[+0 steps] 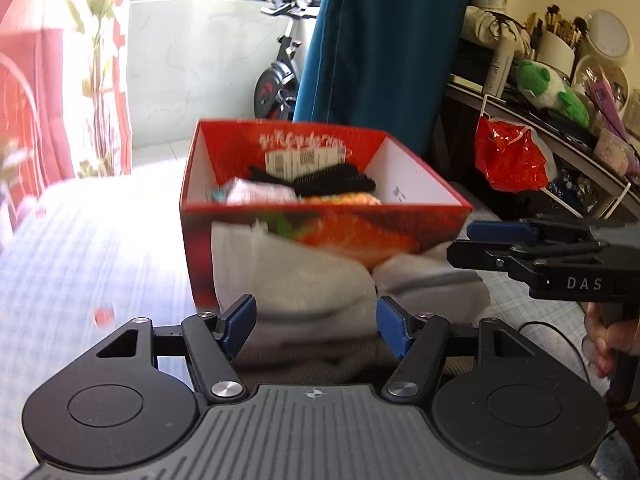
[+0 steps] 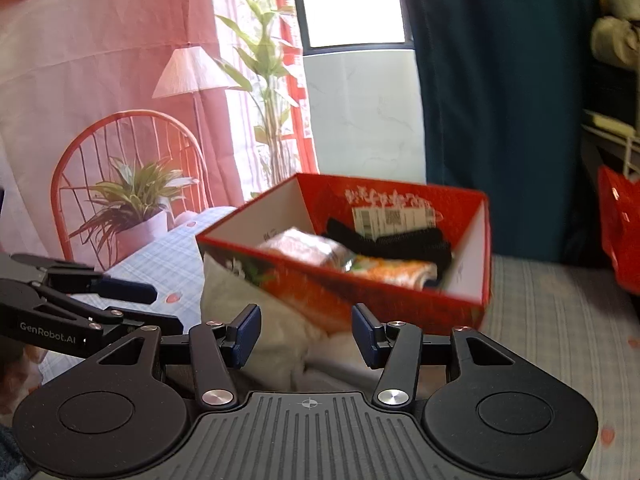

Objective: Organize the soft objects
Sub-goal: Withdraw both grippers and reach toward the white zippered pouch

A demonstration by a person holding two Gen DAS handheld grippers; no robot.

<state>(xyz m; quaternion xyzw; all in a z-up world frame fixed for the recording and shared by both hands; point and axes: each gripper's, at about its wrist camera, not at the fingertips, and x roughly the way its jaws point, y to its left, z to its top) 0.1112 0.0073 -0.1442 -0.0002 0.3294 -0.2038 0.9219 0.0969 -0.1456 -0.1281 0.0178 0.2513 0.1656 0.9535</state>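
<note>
A folded white and grey cloth (image 1: 304, 280) fills the gap between the blue pads of my left gripper (image 1: 316, 328), which is shut on it. The same cloth (image 2: 280, 344) sits between the pads of my right gripper (image 2: 308, 334), also shut on it. Each gripper shows in the other's view: the right gripper (image 1: 464, 242) at the cloth's right side, the left gripper (image 2: 164, 308) at its left. Just beyond stands an open red box (image 1: 196, 248) (image 2: 400, 300). It holds black socks (image 1: 332, 182) (image 2: 400, 240), a pink packet (image 1: 256, 192) and an orange item (image 2: 396, 272). The cloth hides part of the box's front wall.
The box rests on a bed with a pale checked sheet (image 1: 100, 240). On the right are a red plastic bag (image 1: 508, 156) and a cluttered shelf with a green plush toy (image 1: 552, 92). A teal curtain (image 1: 380, 40) and an exercise bike (image 1: 276, 80) stand behind.
</note>
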